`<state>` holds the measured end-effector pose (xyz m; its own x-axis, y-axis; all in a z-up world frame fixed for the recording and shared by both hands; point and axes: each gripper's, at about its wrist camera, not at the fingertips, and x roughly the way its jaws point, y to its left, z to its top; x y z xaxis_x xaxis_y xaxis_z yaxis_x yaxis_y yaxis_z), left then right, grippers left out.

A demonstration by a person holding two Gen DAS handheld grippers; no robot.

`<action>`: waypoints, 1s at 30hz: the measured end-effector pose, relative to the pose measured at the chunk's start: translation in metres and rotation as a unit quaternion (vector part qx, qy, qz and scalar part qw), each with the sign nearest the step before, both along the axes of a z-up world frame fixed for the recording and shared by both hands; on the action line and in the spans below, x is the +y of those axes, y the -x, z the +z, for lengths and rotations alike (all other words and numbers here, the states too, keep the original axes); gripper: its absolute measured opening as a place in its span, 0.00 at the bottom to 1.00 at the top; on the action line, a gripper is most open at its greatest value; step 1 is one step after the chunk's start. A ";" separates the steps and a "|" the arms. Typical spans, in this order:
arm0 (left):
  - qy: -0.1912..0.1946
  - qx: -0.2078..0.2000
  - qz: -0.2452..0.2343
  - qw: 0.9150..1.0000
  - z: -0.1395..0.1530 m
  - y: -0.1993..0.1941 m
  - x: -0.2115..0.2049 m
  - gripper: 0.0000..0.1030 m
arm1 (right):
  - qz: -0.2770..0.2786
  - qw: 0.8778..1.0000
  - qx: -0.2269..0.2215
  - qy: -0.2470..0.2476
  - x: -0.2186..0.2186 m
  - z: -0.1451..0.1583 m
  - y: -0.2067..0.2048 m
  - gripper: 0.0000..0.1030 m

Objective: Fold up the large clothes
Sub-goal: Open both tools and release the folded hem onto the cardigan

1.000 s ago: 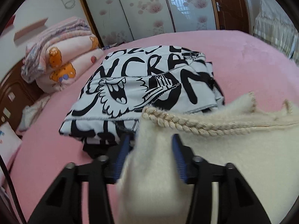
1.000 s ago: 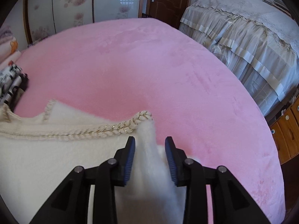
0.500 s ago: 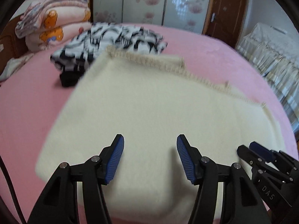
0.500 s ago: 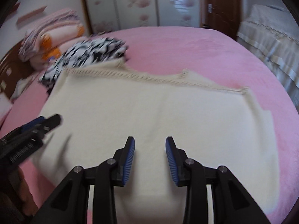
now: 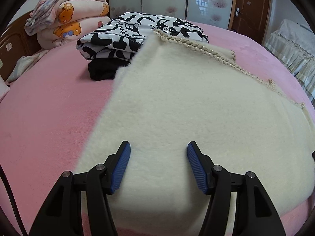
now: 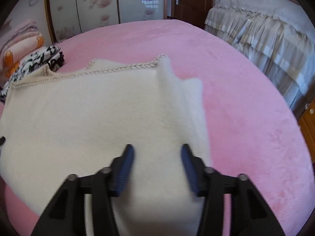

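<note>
Left wrist view only: stacked pink bedding w/ bear print (image 5: 67, 17) at the bed's far-left corner, then a folded black-and-white printed garment (image 5: 135, 33) on a black item (image 5: 102, 71), both on the pink bed cover (image 5: 43, 122). The cream fleecy garment (image 5: 187, 106) lies spread flat mid-bed, its braided trim edge (image 5: 198, 48) at the far side, far-left corner lapping onto the printed garment. Left gripper (image 5: 158, 165) hovers over the cream garment's near part, jaws apart, nothing between the pads. Right gripper (image 6: 157, 165) – blurred, jaws have just been opening – also holds nothing; cloth lies under it, not pinched. Right wrist view only: the garment's right edge w/ a raised fold (image 6: 167, 72), wide bare pink cover beyond it to the bed's right edge, and a second bed w/ frilled cover (image 6: 265, 25) past that edge.
</note>
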<state>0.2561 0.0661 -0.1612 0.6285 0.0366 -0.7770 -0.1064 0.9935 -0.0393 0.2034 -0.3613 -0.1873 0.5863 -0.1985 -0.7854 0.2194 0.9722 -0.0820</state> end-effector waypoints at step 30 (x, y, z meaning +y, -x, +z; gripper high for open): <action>0.009 0.082 -0.026 0.996 0.031 0.043 -0.018 0.63 | -0.084 0.987 0.041 -0.133 0.018 0.023 0.054 0.44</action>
<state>0.2127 0.0481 -0.1304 0.4938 -0.0071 -0.8696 -0.0607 0.9972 -0.0426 0.1494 -0.3429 -0.1646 0.4957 -0.0685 -0.8658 0.3829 0.9120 0.1470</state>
